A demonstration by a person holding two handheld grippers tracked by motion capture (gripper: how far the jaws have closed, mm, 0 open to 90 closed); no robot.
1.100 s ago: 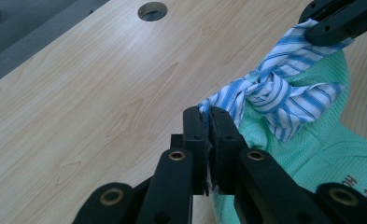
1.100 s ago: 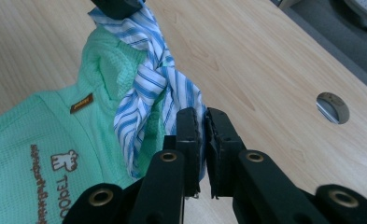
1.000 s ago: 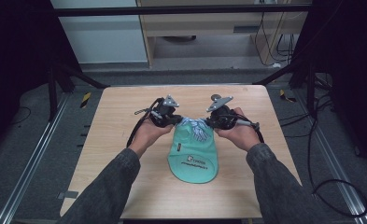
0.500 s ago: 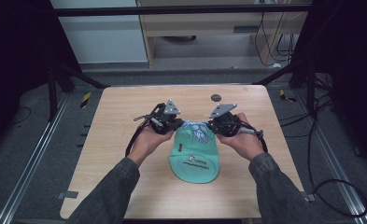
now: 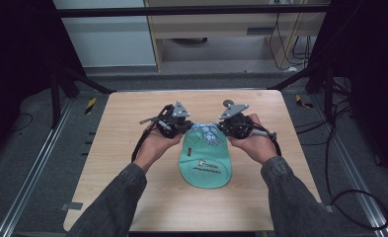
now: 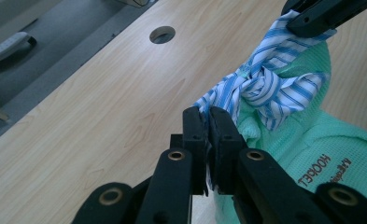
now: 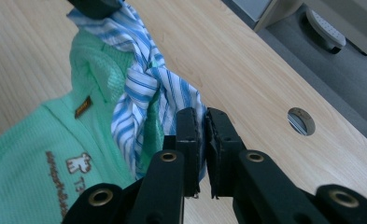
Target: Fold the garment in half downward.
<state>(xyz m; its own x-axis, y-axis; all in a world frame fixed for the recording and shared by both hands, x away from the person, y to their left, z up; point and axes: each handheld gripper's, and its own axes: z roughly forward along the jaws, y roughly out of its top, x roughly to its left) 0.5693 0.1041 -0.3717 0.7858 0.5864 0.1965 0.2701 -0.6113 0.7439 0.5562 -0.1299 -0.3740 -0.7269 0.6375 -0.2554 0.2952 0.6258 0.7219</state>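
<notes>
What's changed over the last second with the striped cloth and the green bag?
Little has changed. The left tool and right tool stay clamped on the two ends of the blue striped cloth, knotted at the top of the green bag. Both hands have edged slightly nearer the person, with the bag following. The wooden table is as it was.

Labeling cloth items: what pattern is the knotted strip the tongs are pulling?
Blue and white stripes; the knotted strip shows best in the left gripper view.
</notes>
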